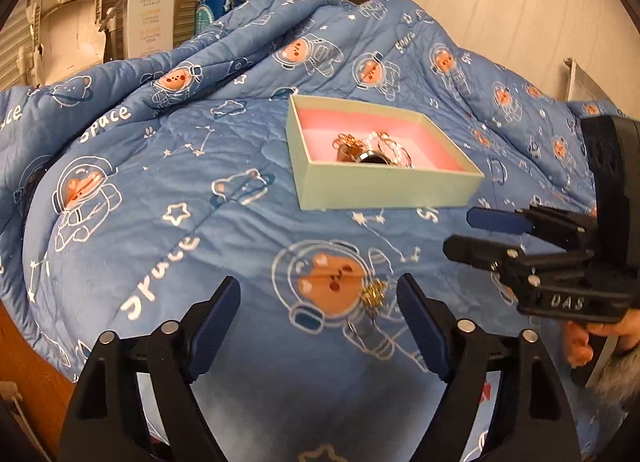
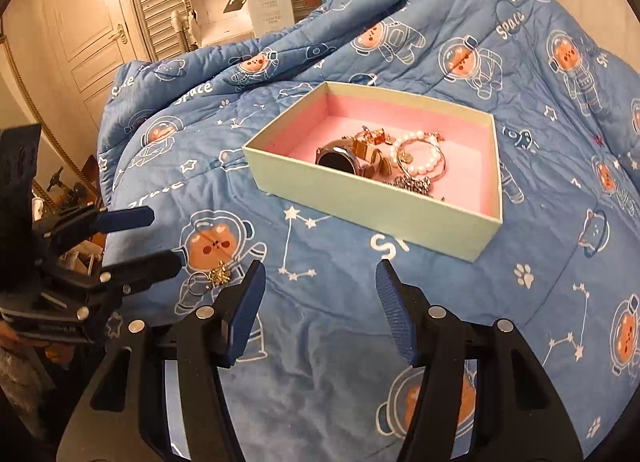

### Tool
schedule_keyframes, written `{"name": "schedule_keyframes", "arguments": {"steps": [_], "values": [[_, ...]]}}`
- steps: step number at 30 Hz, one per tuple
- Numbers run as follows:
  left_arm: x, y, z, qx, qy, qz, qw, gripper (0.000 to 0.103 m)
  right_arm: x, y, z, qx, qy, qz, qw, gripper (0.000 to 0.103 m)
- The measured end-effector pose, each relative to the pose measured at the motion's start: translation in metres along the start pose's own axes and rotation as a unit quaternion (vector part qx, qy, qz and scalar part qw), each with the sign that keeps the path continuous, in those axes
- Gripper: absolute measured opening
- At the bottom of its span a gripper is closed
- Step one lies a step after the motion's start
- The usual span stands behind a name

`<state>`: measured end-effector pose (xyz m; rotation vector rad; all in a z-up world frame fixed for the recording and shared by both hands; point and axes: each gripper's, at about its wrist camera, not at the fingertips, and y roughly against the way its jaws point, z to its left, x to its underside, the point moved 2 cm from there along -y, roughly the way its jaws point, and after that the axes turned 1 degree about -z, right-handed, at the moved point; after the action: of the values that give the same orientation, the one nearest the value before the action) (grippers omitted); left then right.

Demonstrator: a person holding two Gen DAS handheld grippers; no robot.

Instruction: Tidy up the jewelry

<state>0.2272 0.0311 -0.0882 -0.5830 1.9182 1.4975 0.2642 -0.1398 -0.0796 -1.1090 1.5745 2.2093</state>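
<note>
Still loose, the gold charm [image 1: 374, 293] with its thin ring lies on the quilt [image 1: 168, 166], just ahead of the left gripper [image 1: 320, 326]'s wide-open, empty jaws. Probably light, snaggy; pinch the cluster. The right gripper [image 2: 320, 314], also spread empty, faces the box [image 2: 360, 198].

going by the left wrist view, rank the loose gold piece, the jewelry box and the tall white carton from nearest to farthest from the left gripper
1. Loose gold piece: on the quilt, just ahead of the left gripper, toward its right finger.
2. Jewelry box: farther ahead, mid-quilt, slightly right.
3. Tall white carton: behind the quilt, far left.
</note>
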Motion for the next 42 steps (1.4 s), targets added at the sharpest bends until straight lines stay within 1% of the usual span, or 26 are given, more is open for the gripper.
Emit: {"name": "schedule_keyframes", "arguments": {"steps": [4,8,11,13,14,15,21,26,28,30,31,33,35,36,37,42], "values": [[0.017,-0.007,-0.010,0.005,-0.013,0.019,0.9997,0.055,0.012,-0.001,-0.010,0.004,-0.028,0.013,1.000,0.058],[0.020,-0.015,-0.022,-0.002,-0.038,0.022,0.9991,0.050,0.019,0.003,-0.013,0.006,-0.041,0.016,0.999,0.058],[0.019,-0.024,-0.027,-0.009,-0.048,0.026,0.9984,0.042,0.021,0.004,-0.012,0.005,-0.044,0.018,0.999,0.058],[0.021,-0.027,-0.027,-0.021,-0.052,0.026,0.9981,0.032,0.021,0.004,-0.010,0.003,-0.043,0.018,0.999,0.058],[0.021,-0.026,-0.026,-0.023,-0.052,0.023,0.9981,0.029,0.021,0.003,-0.009,0.002,-0.041,0.018,0.999,0.058],[0.021,-0.025,-0.026,-0.023,-0.051,0.022,0.9982,0.021,0.020,0.002,-0.006,0.000,-0.039,0.018,0.999,0.058],[0.026,-0.012,-0.014,-0.025,-0.023,0.008,0.9994,0.020,0.015,-0.011,0.017,-0.016,-0.014,0.021,1.000,0.058],[0.029,-0.001,0.005,-0.040,0.015,0.000,0.9991,0.020,0.011,-0.024,0.050,-0.039,0.035,0.024,0.998,0.057],[0.030,0.001,0.012,-0.038,0.031,-0.001,0.9988,0.020,0.011,-0.031,0.062,-0.045,0.056,0.029,0.997,0.050],[0.031,0.001,0.016,-0.033,0.044,0.000,0.9985,0.020,0.011,-0.038,0.072,-0.045,0.076,0.033,0.996,0.046],[0.031,0.001,0.017,-0.032,0.046,0.000,0.9984,0.020,0.011,-0.042,0.074,-0.043,0.083,0.035,0.995,0.041],[0.032,0.001,0.016,-0.034,0.041,0.000,0.9986,0.020,0.010,-0.047,0.076,-0.037,0.087,0.035,0.995,0.038],[0.032,0.000,0.014,-0.037,0.036,0.000,0.9987,0.020,0.009,-0.049,0.075,-0.038,0.084,0.035,0.995,0.029],[0.032,0.000,0.014,-0.036,0.037,0.000,0.9987,0.020,0.009,-0.050,0.074,-0.039,0.082,0.036,0.995,0.021],[0.032,0.000,0.014,-0.035,0.038,0.000,0.9986,0.020,0.009,-0.050,0.073,-0.040,0.079,0.036,0.995,0.019],[0.031,-0.001,0.015,-0.034,0.039,0.000,0.9986,0.020,0.011,-0.044,0.068,-0.048,0.066,0.030,0.996,0.018]]}}
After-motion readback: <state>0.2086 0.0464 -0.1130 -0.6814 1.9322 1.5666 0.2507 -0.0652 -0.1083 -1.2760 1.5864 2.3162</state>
